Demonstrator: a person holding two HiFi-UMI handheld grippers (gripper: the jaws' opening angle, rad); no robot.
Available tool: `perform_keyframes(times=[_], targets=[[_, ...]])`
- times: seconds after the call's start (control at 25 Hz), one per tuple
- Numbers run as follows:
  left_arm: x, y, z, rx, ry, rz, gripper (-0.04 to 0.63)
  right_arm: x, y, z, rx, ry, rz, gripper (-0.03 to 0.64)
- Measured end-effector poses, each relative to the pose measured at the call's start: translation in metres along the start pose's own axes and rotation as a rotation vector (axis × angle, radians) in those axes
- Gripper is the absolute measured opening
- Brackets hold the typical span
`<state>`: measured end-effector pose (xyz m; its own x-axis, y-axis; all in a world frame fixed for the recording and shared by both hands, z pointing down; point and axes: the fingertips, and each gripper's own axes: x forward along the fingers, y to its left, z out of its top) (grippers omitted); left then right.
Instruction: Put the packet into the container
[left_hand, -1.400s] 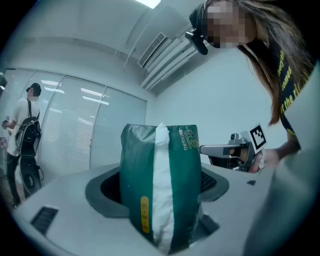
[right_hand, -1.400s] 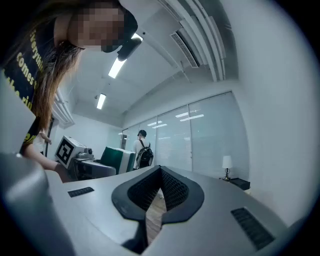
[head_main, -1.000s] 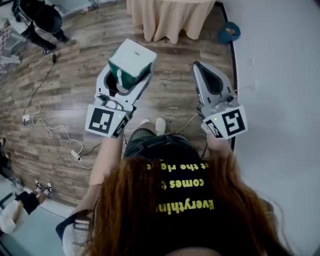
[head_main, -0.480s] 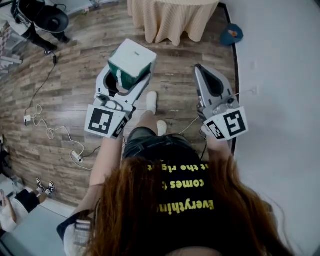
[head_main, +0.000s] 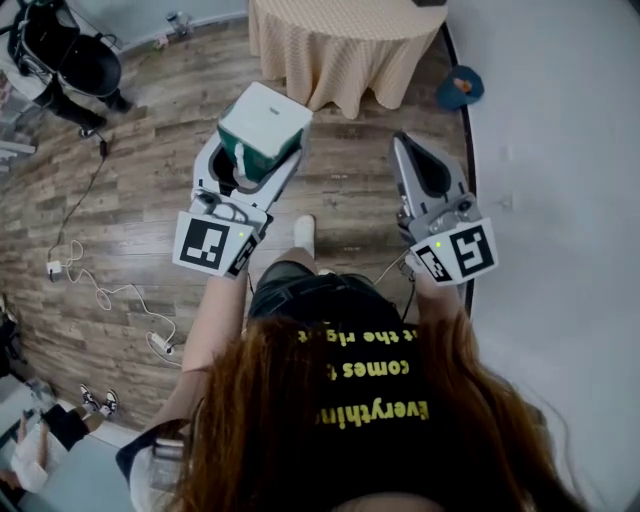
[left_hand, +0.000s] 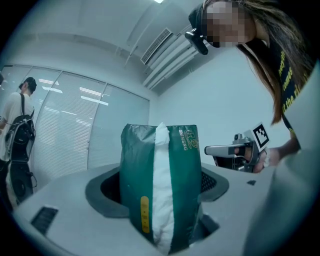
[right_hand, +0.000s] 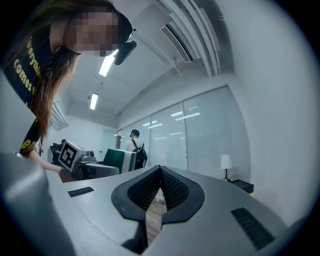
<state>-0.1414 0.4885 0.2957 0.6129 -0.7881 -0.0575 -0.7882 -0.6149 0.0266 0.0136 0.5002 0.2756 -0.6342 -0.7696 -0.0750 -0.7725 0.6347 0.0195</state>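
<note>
Table (head_main: 340, 50) nearer, green packet (left_hand: 160, 185), white centre seam

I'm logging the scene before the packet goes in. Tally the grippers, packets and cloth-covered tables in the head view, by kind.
grippers: 2 (left gripper, right gripper)
packet, green and white, in the left gripper's jaws: 1
cloth-covered table: 1
Total: 4
</note>
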Motion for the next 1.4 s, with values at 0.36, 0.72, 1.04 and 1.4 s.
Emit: perform_keyframes(times=[0.36,0.72,1.04,1.4], targets=[[0.046,0.054,-0.011,-0.014,0.003,0.018,0.357,0.061,-0.032,-0.014,0.004,0.026,0.017,0.014],[0.05,0.057,-0.025,-0.023,0.033,0.012,0.357,0.069,-0.043,-0.029,0.03,0.034,0.004,0.014],[0.091,0.09,-0.025,-0.026,0.051,-0.01,0.357,0.095,-0.089,-0.028,0.041,0.037,-0.072,0.014],[0.177,0.113,-0.028,-0.01,0.063,0.021,0.357,0.137,-0.181,-0.036,0.062,0.037,-0.069,0.014]])
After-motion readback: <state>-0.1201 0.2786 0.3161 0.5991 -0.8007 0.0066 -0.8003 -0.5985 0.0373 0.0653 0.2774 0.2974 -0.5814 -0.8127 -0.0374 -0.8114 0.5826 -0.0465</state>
